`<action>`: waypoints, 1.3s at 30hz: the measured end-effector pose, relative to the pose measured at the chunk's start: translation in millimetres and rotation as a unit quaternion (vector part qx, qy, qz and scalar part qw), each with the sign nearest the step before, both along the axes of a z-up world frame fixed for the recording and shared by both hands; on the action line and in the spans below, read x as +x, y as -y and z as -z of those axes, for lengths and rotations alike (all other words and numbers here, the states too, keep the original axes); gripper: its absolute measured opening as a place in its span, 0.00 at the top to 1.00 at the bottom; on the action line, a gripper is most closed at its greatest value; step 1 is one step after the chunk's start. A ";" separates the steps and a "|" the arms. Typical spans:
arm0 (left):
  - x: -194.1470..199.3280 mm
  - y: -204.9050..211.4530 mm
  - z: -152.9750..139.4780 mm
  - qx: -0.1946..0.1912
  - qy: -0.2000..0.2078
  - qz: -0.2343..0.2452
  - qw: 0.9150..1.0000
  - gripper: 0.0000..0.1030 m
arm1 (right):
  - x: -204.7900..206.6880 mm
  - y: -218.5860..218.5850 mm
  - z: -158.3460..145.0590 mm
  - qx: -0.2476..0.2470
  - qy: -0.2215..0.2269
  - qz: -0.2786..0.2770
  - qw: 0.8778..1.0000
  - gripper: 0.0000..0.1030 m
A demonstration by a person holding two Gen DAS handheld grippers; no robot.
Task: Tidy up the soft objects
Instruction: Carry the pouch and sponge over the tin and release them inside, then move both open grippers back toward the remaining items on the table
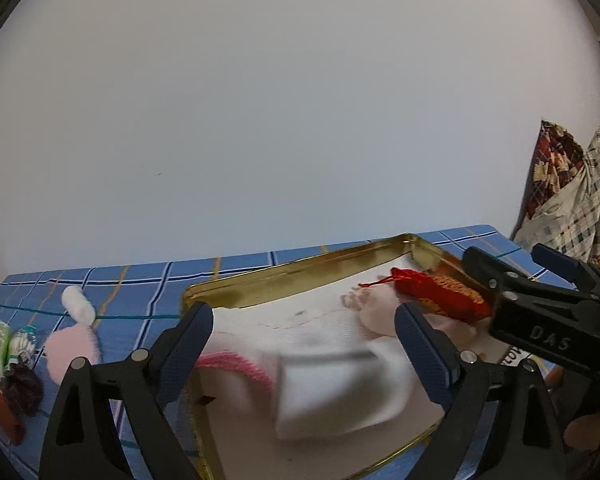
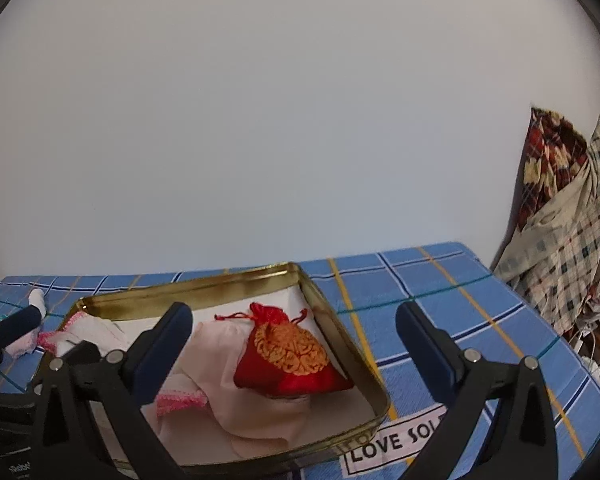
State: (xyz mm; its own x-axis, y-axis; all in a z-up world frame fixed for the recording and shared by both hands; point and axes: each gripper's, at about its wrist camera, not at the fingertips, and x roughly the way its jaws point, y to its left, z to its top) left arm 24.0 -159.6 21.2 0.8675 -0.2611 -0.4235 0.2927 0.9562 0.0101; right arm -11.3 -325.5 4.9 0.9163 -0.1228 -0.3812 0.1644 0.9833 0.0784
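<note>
Writing: my right hand-held gripper [image 1: 476,276] carries raised letters "DAS" on its black body; a white label [image 2: 396,442] on the cloth reads "LOVE SOL", cut off by my finger.
Left hand-held gripper [image 1: 304,344]: my jaws stand wide apart, gripping nothing; a blurred white knit sock with a pink fuzzy cuff [image 1: 332,376] lies between and below them.
Right hand-held gripper [image 2: 294,344]: wide open, empty, above the tin's right wall.
Tin: shallow rectangular gold metal tin [image 2: 340,338], shiny walls, rounded corners, on the bench under a blue checked cloth [image 2: 440,300].
Inside the tin: glossy red satin drawstring pouch with orange embroidery [image 2: 290,360] lying on pale pink fabric [image 2: 220,344].
Outside, left: fluffy pink round puff [image 1: 74,346], white cotton roll [image 1: 78,305], dark maroon yarn bundle [image 1: 22,390].
Far right: hanging plaid fabrics [image 2: 568,216].
</note>
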 end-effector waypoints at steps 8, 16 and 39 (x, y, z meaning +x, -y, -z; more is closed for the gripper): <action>-9.3 -22.1 -0.9 0.027 0.035 -0.045 0.998 0.09 | -15.3 -11.3 -1.5 -0.024 0.035 0.004 0.999 0.00; -18.8 -49.1 -0.4 0.053 0.059 -0.088 0.993 0.09 | -42.3 -23.2 -9.0 -0.054 0.131 0.041 0.989 0.00; -21.3 -151.3 10.4 0.084 0.074 -0.138 0.984 0.09 | -53.5 -106.3 -12.5 -0.092 0.121 0.030 0.988 0.00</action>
State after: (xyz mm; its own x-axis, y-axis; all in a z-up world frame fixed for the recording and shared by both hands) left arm 2.7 -8.3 10.8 0.9512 0.0559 -0.3034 0.0055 0.9802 0.1978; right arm -64.9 -219.3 17.4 0.9669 -0.2258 -0.1189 0.2205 0.9738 -0.0561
